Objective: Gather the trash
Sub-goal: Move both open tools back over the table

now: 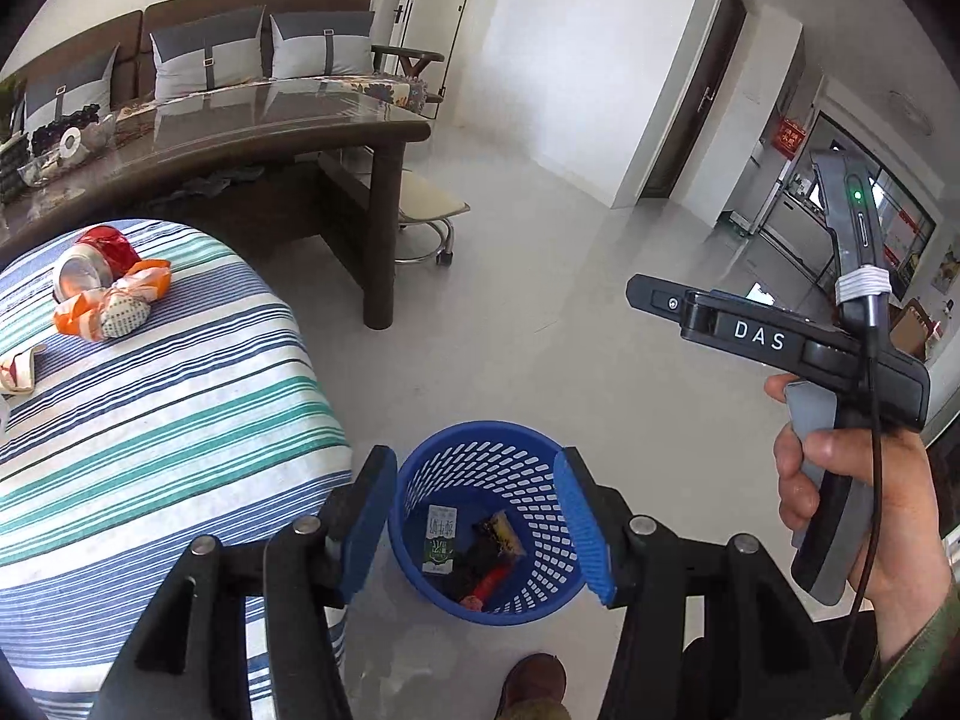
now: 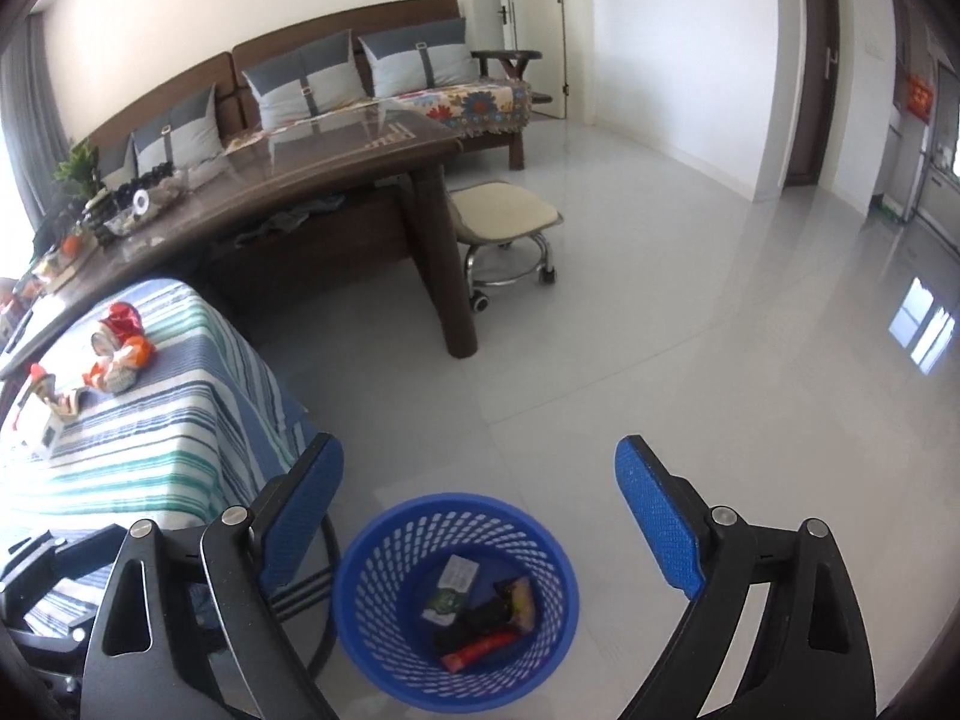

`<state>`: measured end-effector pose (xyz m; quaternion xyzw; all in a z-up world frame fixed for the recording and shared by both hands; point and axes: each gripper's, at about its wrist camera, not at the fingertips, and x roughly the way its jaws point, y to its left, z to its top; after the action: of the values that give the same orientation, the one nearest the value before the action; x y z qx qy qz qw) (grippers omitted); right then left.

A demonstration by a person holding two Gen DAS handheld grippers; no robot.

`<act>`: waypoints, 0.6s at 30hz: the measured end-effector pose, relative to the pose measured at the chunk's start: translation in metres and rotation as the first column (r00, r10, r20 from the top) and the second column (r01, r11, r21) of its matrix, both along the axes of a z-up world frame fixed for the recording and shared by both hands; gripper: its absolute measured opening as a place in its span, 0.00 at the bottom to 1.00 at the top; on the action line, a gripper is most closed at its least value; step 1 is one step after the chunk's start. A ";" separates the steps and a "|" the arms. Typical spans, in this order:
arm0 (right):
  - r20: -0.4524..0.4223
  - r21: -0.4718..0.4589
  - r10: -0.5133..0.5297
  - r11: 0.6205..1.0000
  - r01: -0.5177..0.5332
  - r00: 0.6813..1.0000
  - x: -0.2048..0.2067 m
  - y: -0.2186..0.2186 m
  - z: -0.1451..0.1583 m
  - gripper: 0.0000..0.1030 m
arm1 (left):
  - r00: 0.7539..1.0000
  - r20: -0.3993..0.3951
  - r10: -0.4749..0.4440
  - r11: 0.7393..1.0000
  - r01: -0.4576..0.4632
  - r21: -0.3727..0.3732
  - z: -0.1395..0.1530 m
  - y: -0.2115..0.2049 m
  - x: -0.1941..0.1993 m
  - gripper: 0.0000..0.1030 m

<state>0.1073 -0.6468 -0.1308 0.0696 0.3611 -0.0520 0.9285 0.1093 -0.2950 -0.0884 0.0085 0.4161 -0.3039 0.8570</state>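
Observation:
A blue mesh bin (image 1: 489, 519) stands on the floor beside the striped table; it holds a small carton, wrappers and a red packet, and it also shows in the right wrist view (image 2: 459, 600). My left gripper (image 1: 477, 531) is open and empty, right above the bin. My right gripper (image 2: 480, 525) is open and empty, above the bin's far rim; its body shows in the left wrist view (image 1: 774, 339). On the striped table (image 1: 180, 396) lie a crushed red can (image 1: 90, 264) and an orange-white wrapper (image 1: 117, 303). Both also show in the right wrist view (image 2: 120, 345).
A small white carton (image 2: 36, 414) and a wrapper lie at the striped table's left end. A dark wooden table (image 2: 288, 180) stands behind, with a wheeled stool (image 2: 504, 228) beside it and a sofa (image 2: 336, 78) farther back. My shoe (image 1: 534, 684) is by the bin.

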 end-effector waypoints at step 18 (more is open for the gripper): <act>0.035 -0.073 0.462 0.886 -0.458 0.886 -0.027 0.225 -0.011 0.94 | 0.938 0.004 0.347 0.931 -0.345 0.118 -0.022 0.212 -0.018 0.54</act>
<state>0.0806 -0.4219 -0.1419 -0.0458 0.3415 0.1599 0.9251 0.0918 -0.0827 -0.1108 -0.0170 0.4354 -0.1236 0.8915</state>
